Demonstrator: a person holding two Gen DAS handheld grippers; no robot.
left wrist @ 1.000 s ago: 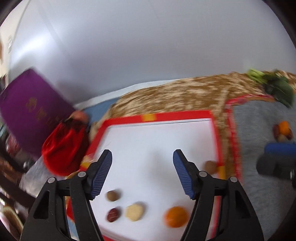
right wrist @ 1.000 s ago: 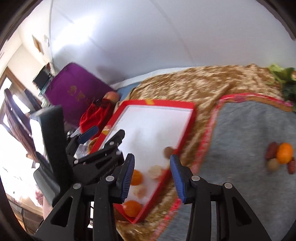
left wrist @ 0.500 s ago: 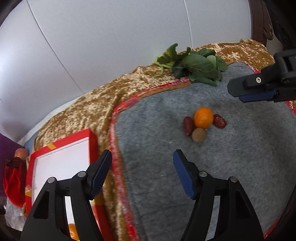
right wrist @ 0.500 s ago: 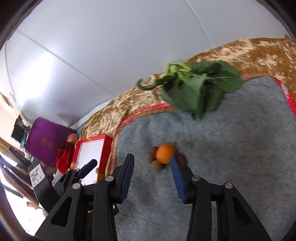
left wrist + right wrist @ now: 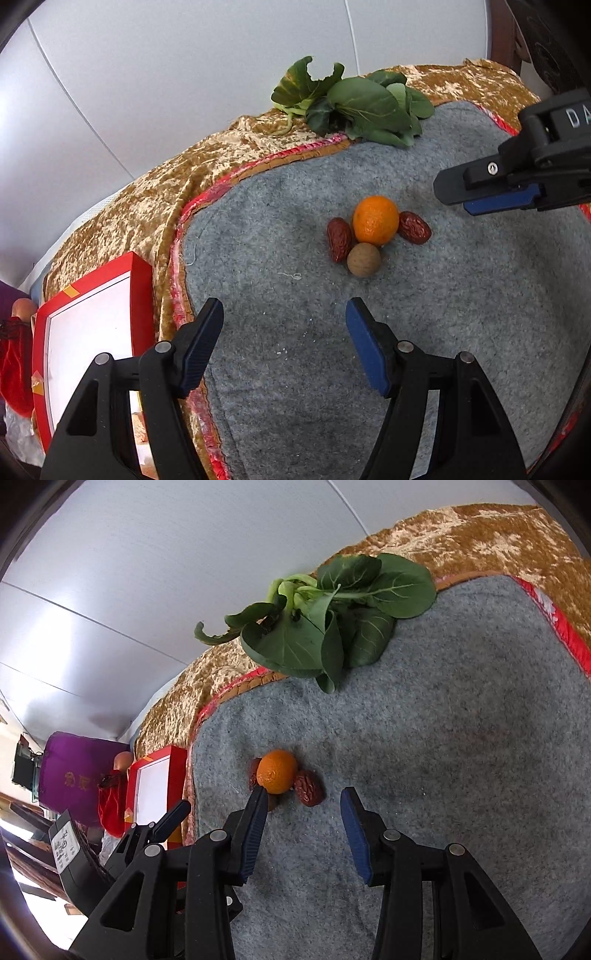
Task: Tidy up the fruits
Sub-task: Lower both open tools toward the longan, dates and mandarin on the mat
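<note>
Both tools swung away from red tray (image 5: 92,332), seen beneath them a second ago; now aimed down at grey mat (image 5: 443,332); left tool (image 5: 284,343) spread, nothing between jaws; right tool (image 5: 299,823) partly spread, nothing gripped; fruit pile lies mid-mat: orange (image 5: 277,771) flanked by two red dates (image 5: 414,227), walnut (image 5: 364,259) touching in front; leafy greens (image 5: 325,624) at mat's far edge; pickup judged next, right tool nearest orange.
</note>
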